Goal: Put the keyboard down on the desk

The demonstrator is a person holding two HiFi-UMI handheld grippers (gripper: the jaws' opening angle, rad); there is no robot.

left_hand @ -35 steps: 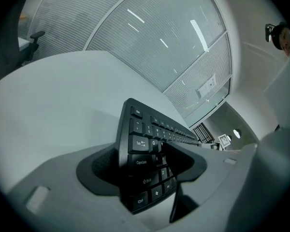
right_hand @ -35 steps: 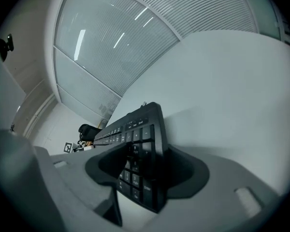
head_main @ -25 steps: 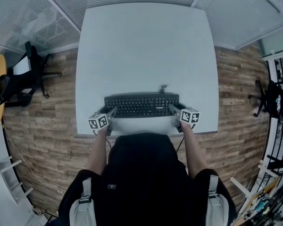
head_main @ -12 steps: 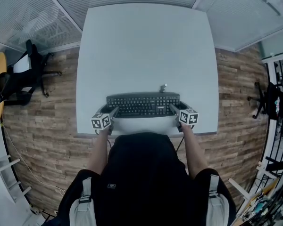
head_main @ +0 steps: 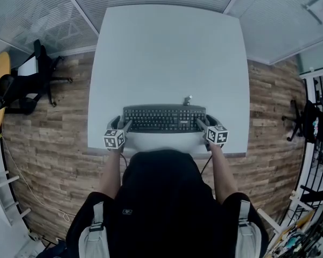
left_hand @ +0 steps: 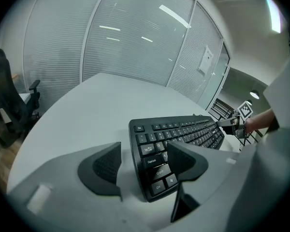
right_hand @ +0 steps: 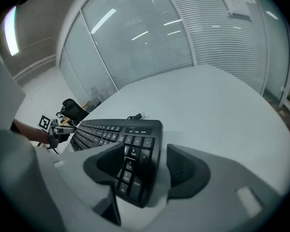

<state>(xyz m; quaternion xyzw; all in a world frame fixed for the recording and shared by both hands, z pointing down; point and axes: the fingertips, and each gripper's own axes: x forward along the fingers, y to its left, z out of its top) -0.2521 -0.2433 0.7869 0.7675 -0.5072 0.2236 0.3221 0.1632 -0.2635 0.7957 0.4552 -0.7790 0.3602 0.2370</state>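
The keyboard (head_main: 163, 118) lies near on the desk (head_main: 167, 52); left gripper (head_main: 121, 126) and right gripper (head_main: 203, 124) gape loosely around its ends

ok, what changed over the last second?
The right gripper let go: its jaws spread wider, with the keyboard's end still between them. The keyboard lies flat on the desk, barely shifted. Both grippers stay at its two ends, and the left gripper has its jaws apart.

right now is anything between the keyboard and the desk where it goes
Nothing visible does. The keyboard already lies on the white desk, with bare desktop all around it; only its own cable trails off the far edge.
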